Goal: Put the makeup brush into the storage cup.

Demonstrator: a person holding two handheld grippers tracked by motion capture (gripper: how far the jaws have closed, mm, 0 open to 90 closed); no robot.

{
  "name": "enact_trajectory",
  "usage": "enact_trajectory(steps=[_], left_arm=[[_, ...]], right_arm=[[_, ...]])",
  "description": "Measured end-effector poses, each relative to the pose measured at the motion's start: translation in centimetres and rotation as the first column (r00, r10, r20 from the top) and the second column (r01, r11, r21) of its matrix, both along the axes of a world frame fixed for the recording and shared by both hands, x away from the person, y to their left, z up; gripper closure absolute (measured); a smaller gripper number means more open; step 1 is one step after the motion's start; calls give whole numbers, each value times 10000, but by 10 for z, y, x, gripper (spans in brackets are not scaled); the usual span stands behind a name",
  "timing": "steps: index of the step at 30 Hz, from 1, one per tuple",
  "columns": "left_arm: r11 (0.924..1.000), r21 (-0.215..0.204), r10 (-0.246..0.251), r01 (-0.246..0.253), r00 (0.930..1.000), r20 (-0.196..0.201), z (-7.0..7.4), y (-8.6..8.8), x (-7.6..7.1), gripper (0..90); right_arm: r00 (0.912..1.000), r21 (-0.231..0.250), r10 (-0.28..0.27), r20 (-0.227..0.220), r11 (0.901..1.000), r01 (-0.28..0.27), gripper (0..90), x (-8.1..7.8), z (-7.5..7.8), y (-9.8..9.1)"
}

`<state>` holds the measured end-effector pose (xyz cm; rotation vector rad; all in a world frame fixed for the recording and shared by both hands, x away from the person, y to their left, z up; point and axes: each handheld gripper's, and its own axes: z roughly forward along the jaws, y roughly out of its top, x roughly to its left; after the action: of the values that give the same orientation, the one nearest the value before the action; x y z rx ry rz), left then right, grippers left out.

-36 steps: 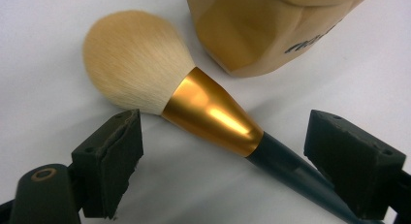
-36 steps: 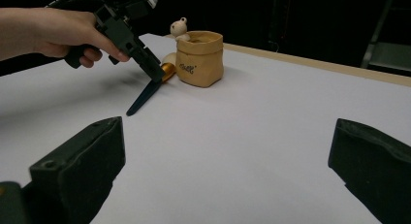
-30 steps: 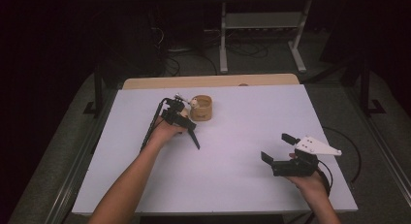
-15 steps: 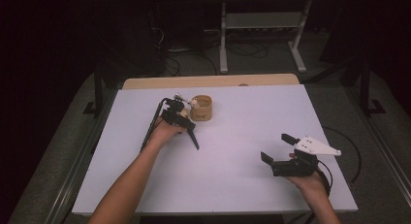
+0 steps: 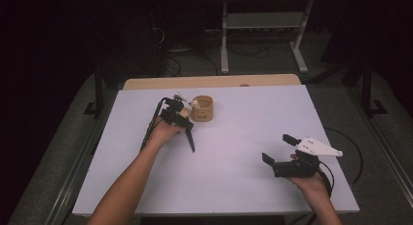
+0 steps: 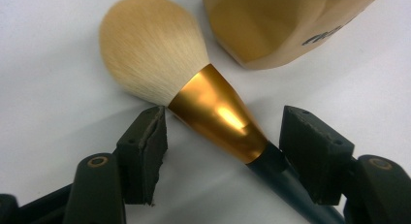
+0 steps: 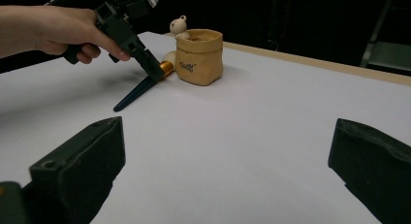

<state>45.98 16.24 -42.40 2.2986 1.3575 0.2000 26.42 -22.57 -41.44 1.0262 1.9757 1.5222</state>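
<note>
The jaws of the left gripper (image 6: 220, 151) have just been closing about the brush (image 6: 194, 95), which lies between them with neither pad pressing yet; a grasp at the gold ferrule is judged imminent. The brush lies on the table (image 5: 253, 137) at 9 o'clock of the pouch (image 5: 202, 108), bristles just beside it. The right gripper (image 5: 281, 149) is held released at 4 o'clock, well apart. Open room is left toward 6 o'clock; the table's far edge is near.

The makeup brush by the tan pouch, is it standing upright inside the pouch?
No. The makeup brush lies flat on the white table beside the tan pouch, its gold collar between the left tool's jaws.
</note>
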Motion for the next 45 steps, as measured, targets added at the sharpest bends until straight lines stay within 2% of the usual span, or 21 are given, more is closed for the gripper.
enact_trajectory(steps=[9, 10, 25, 39, 45], left_arm=[[9997, 254, -55, 51, 9999, 153, 2, 5, 2, 420], [9999, 144, 41, -44, 9998, 189, 2, 5, 2, 427], [9997, 240, 98, -104, 9996, 258, 3, 9, 3, 532], [9998, 202, 18, -20, 10000, 95, 5, 12, 8, 550], [9992, 400, 45, -48, 10000, 55, 6, 9, 12, 543]], right_arm=[[10000, -1, 4, 2, 10000, -4, 0, 0, 0, 0], [10000, -1, 6, 2, 10000, -6, 0, 0, 0, 0], [10000, -13, 7, 5, 10000, -7, 0, 0, 0, 0], [10000, -11, 12, -1, 10000, -12, 0, 0, 0, 0], [10000, -1, 11, -14, 10000, -11, 0, 0, 0, 0]])
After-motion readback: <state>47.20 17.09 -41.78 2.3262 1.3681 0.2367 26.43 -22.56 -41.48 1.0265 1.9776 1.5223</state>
